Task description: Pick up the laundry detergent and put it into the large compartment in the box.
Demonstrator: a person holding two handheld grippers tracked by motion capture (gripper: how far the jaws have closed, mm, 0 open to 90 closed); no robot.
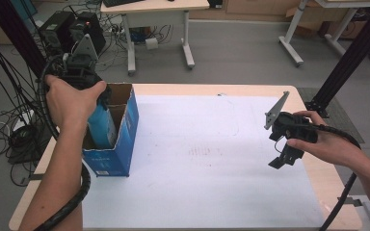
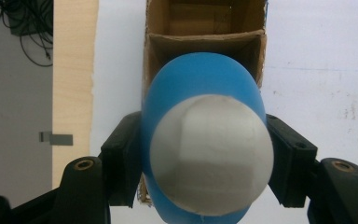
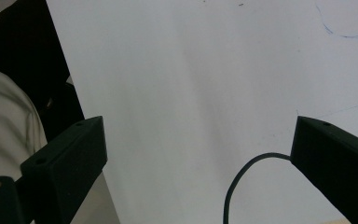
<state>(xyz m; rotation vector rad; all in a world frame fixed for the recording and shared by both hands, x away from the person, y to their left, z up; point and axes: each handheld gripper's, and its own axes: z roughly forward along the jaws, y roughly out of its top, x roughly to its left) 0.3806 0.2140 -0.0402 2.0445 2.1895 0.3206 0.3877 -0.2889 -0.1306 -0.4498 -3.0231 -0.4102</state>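
A blue bottle (image 2: 200, 93) with a white cap (image 2: 212, 154) is clamped between the two jaws of my left gripper (image 2: 205, 158), which is shut on it. The bottle (image 1: 101, 127) hangs upright over the open top of a blue cardboard box (image 1: 118, 156) at the table's left side, its lower part inside the box. The box (image 2: 205, 35) shows brown inner walls and a divider. My right gripper (image 1: 284, 156) hovers above the white mat at the right, jaws wide apart; my right gripper (image 3: 198, 149) holds nothing.
A white mat (image 1: 212, 163) covers most of the wooden table (image 1: 318, 178). Desks, computer towers and cables stand on the floor behind. A thin black cable (image 3: 242, 182) lies on the mat near the right gripper.
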